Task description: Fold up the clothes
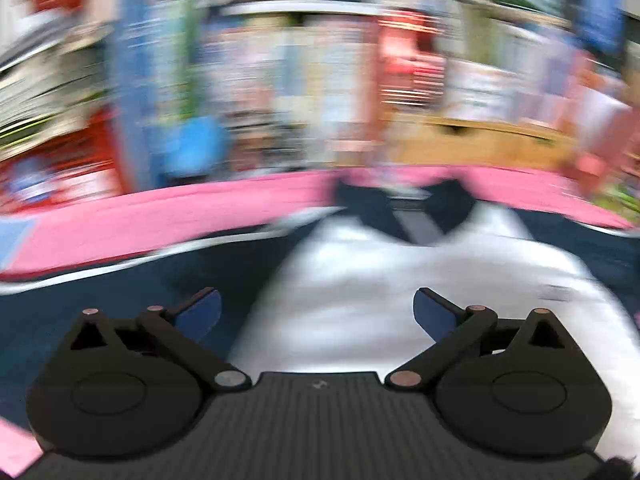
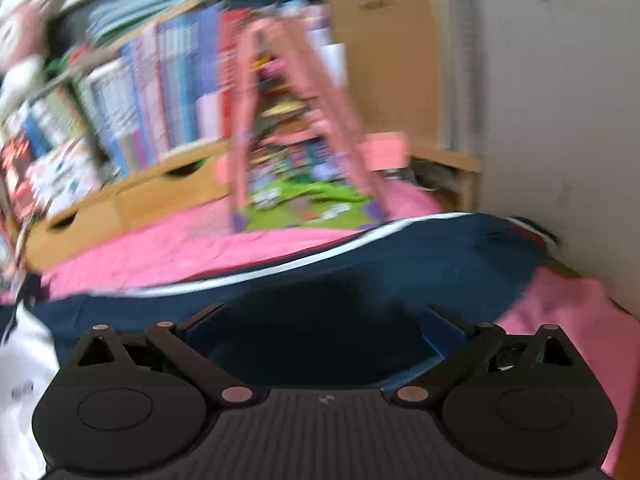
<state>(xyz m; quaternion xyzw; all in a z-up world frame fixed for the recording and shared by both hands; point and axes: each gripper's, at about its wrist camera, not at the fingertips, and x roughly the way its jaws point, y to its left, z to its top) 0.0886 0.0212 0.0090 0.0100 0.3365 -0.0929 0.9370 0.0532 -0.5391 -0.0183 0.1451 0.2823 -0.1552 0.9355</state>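
Honestly, both claws hang spread wide and empty: the left gripper (image 1: 316, 312) over the shirt's (image 1: 400, 280) white chest, the right gripper (image 2: 324, 328) over its navy sleeve (image 2: 360, 272). Closing here could pinch the pink sheet (image 2: 180, 248) underneath too.

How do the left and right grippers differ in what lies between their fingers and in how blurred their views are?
The left gripper hangs over the white body of the shirt; the right gripper hangs over its navy sleeve. The left view is heavily smeared; the right view is less so, with the bookshelf readable. Both are open, holding nothing, above the pink cover.
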